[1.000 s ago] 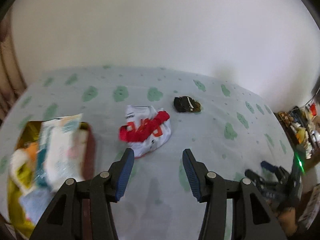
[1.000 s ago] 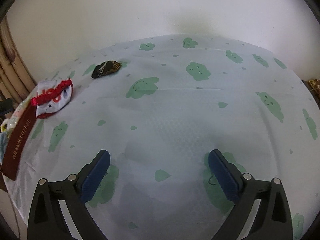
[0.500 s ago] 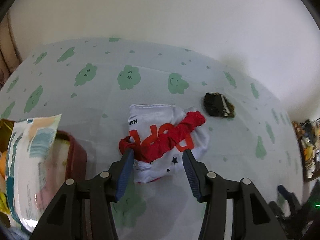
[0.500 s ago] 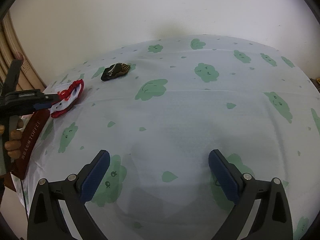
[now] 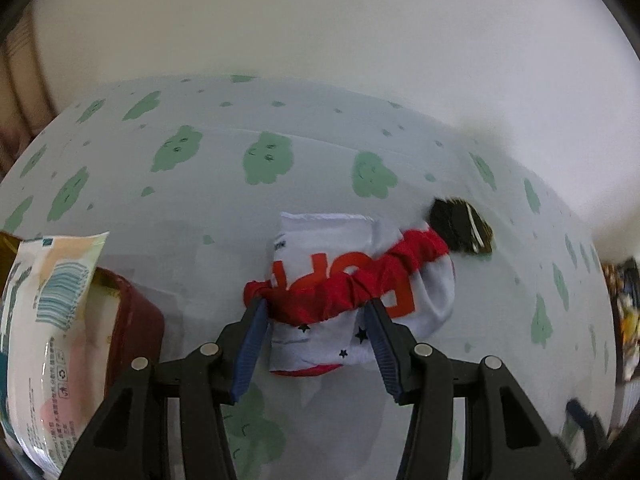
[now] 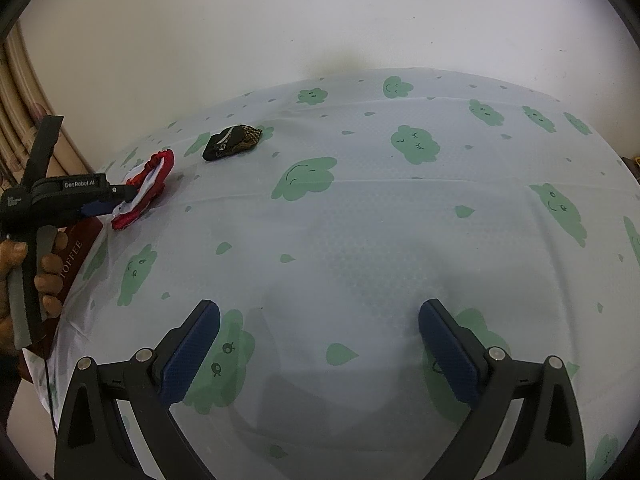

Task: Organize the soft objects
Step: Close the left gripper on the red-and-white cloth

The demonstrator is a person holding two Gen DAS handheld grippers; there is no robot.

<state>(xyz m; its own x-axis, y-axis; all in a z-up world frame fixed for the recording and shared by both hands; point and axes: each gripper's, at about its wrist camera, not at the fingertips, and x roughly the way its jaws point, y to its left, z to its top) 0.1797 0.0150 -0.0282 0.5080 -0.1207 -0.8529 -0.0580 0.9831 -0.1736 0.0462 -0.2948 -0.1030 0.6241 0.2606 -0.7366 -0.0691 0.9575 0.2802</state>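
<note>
A folded white cloth with red lettering and a red band (image 5: pixel 352 280) lies on the cloud-print tablecloth (image 5: pixel 240 208). My left gripper (image 5: pixel 316 308) is open, its fingers on either side of the cloth's near end, close to touching it. The cloth also shows in the right wrist view (image 6: pixel 150 182), with the left gripper (image 6: pixel 116 204) at it. A small dark folded cloth (image 5: pixel 462 226) lies just beyond, also seen in the right wrist view (image 6: pixel 232 142). My right gripper (image 6: pixel 320 336) is open and empty above bare tablecloth (image 6: pixel 400 220).
A dark red box (image 5: pixel 132 320) with a plastic packet (image 5: pixel 44 320) and other items stands at the left table edge. A white wall (image 5: pixel 320 40) backs the table. Clutter (image 5: pixel 624 312) sits off the right edge.
My left gripper has moved forward and down to the white and red cloth, so its fingers now straddle the cloth. My right gripper has stayed almost still.
</note>
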